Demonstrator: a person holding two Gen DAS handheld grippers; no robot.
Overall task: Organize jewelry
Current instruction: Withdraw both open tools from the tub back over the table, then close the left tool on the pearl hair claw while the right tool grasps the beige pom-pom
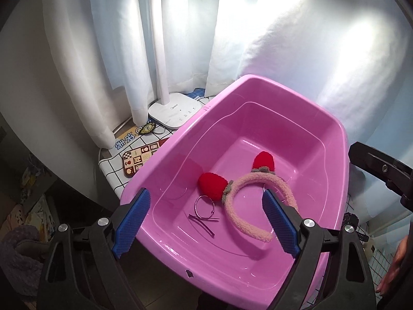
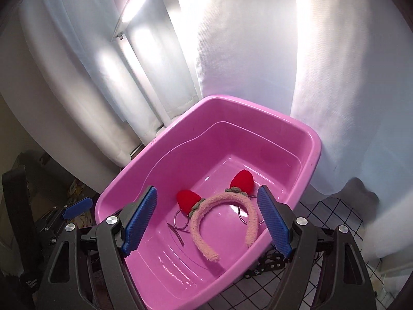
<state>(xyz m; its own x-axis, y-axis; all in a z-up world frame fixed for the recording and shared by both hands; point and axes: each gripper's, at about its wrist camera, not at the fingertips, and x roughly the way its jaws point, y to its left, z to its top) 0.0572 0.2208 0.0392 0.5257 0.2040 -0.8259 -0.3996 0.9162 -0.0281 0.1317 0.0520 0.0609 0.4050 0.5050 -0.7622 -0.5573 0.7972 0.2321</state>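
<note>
A pink plastic basin (image 1: 333,139) sits on a table (image 1: 113,178) covered with a white cloth of black grid lines, in front of white curtains (image 1: 284,38). On the basin's floor lies a fuzzy pink headband (image 1: 233,215) with its arch toward the far wall and its two ends pointing at the camera; two red knitted ears (image 1: 212,184) rise from the top of the arch, each with a small grey-green trim at its base. Just beside the left ear lies a silver hoop earring (image 1: 204,205), and next to it a thin dark hair clip (image 1: 202,222) lies flat. In the right wrist view a second silver hoop (image 2: 244,213) shows partly behind the right side of the headband. The left gripper (image 1: 206,219) hovers above the near part of the basin with its blue-padded fingers (image 1: 133,223) wide apart and nothing between them. The right gripper (image 2: 207,222) likewise hangs above the basin, fingers (image 2: 275,224) spread apart and empty. Beyond the basin's left rim stand a white desk lamp (image 1: 173,113) and a checked patterned coaster (image 1: 138,159), and at the right edge of the left wrist view a person's hand (image 1: 395,266) shows in part.
</note>
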